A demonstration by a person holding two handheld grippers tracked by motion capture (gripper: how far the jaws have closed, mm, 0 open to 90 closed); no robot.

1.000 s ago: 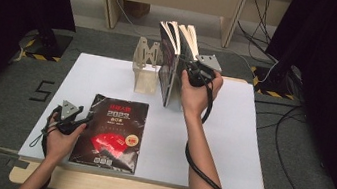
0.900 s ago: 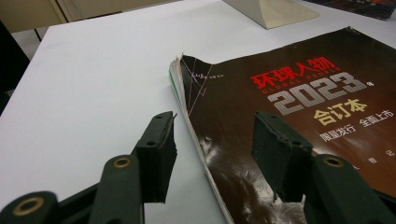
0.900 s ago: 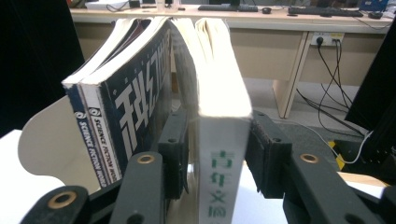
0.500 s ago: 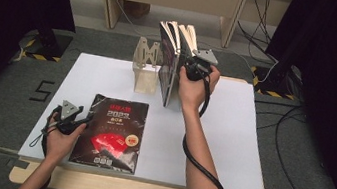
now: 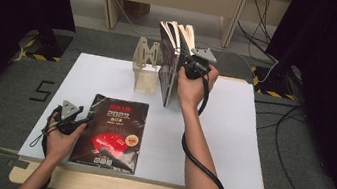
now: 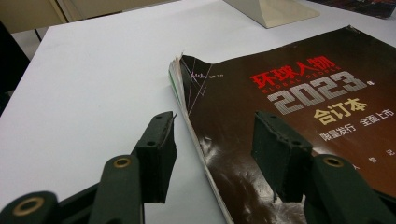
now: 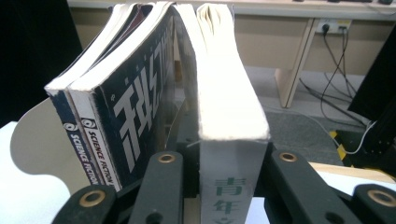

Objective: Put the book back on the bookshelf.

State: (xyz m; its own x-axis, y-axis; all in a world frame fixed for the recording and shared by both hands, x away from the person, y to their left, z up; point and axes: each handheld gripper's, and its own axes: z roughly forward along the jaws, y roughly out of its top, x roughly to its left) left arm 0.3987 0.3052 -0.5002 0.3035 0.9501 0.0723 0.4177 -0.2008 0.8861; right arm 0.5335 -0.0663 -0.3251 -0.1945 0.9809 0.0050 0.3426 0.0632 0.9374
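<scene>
A: On the white table [image 5: 231,134], high view first; books stand upright against the beige bookend [image 5: 144,68]; the right gripper [image 5: 188,68] is at the outermost one, the white-spined book [image 5: 178,70]; its jaws have just been closing, that book between them.

B: Held, then?

A: I'd judge yes; right gripper view settles it later. Left gripper [image 5: 82,121] rests at the left edge of the dark magazine [image 5: 111,132], which lies flat near the front of the table, well apart from the row.

B: Progress?

A: My read: shelving job partly done; the upright books are in, the white-spined one is being seated or steadied, the magazine is not yet stood up; that's what's left.

B: Left gripper view?

A: Left gripper [image 6: 212,154] with jaws spread, one pad on bare table, the other over the cover; they straddle the magazine's [image 6: 289,116] worn edge, nothing pinched; red and white title, "2023", on the cover.

B: Right gripper view?

A: Right gripper [image 7: 224,182] clamps the white-spined book [image 7: 231,140] at the spine, a jaw on each side; just beside it two Science Fiction volumes [image 7: 112,126] lean on the bookend [image 7: 32,135].

B: Counts?

A: Three upright books that I can count; one flat magazine; one bookend; two grippers.
</scene>
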